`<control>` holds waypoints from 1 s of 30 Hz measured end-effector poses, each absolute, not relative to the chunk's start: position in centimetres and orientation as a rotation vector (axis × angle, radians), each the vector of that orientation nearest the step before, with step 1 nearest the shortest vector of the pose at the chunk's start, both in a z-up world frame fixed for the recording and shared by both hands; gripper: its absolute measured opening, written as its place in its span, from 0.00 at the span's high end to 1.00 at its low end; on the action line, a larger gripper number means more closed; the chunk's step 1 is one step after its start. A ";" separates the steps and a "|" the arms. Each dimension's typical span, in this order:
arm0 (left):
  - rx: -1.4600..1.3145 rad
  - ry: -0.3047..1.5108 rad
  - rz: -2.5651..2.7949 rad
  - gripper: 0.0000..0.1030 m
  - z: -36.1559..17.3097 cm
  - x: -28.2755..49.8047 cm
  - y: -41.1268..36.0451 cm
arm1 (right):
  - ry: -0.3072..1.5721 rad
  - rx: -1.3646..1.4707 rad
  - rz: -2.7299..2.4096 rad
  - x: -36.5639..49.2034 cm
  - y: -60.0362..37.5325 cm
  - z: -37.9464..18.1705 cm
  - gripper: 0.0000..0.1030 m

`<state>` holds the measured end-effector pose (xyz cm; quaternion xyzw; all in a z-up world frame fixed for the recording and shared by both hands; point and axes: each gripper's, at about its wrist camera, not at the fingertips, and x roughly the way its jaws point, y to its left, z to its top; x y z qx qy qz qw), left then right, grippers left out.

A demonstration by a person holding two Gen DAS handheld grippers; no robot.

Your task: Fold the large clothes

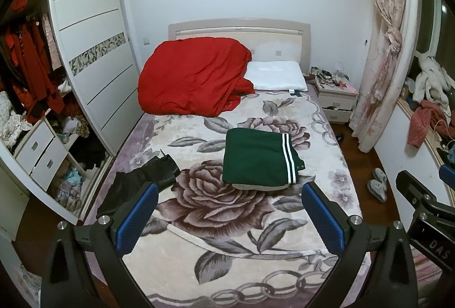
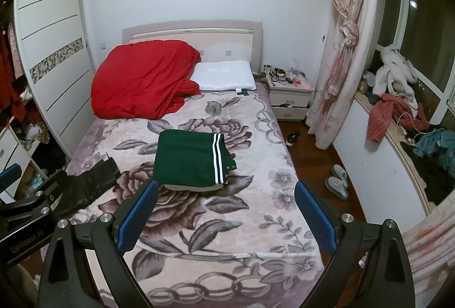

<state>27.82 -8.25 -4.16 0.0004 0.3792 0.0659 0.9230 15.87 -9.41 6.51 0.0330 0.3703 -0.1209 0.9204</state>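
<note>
We hold the left hand-held gripper [image 1: 229, 218] and the right hand-held gripper [image 2: 226, 215] released, jaws spread wide and empty, above the near end of the bed [image 1: 284, 265]. Ahead, mid-bed, lies the folded green garment [image 1: 257, 158]; black clothing [image 1: 136, 185] lies near the bed's left edge.

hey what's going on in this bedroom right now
A person is folding clothes on the bed. A green garment with white stripes lies folded mid-bed, and a black garment lies unfolded to its left. The left gripper and right gripper are open, holding nothing, above the foot of the bed.
</note>
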 end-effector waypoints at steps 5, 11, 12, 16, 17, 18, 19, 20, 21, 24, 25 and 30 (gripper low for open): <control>0.006 0.773 0.136 0.00 -3.9 28.1 -8.4 | 0.754 0.077 -0.245 15.4 -9.5 6.4 0.05; 0.006 0.773 0.136 0.00 -3.9 28.1 -8.4 | 0.754 0.083 -0.247 14.9 -9.7 6.4 0.05; 0.006 0.773 0.136 0.00 -3.9 28.2 -8.5 | 0.755 0.083 -0.247 14.9 -9.6 6.3 0.05; 0.006 0.774 0.136 0.00 -4.0 28.1 -8.4 | 0.761 0.089 -0.241 14.7 -9.9 6.2 0.05; 0.007 0.775 0.137 0.00 -4.0 28.1 -8.5 | 0.761 0.089 -0.239 14.7 -10.0 6.2 0.05; 0.008 0.776 0.138 0.00 -3.9 28.2 -8.4 | 0.761 0.090 -0.240 14.7 -10.1 6.2 0.05; 0.008 0.776 0.140 0.00 -3.8 28.2 -8.3 | 0.761 0.089 -0.238 15.0 -10.1 6.2 0.05; 0.006 0.775 0.140 0.00 -3.8 28.2 -8.2 | 0.760 0.090 -0.236 15.0 -10.1 6.2 0.05; 0.007 0.775 0.140 0.00 -3.8 28.2 -8.2 | 0.760 0.089 -0.236 15.0 -10.1 6.2 0.05; 0.009 0.774 0.142 0.00 -3.8 28.1 -8.1 | 0.760 0.090 -0.235 15.0 -10.2 6.3 0.05; 0.009 0.773 0.143 0.00 -3.8 28.1 -8.2 | 0.761 0.089 -0.234 15.2 -10.2 6.3 0.05; 0.012 0.769 0.148 0.00 -3.7 28.3 -7.9 | 0.760 0.087 -0.230 15.4 -10.3 6.3 0.05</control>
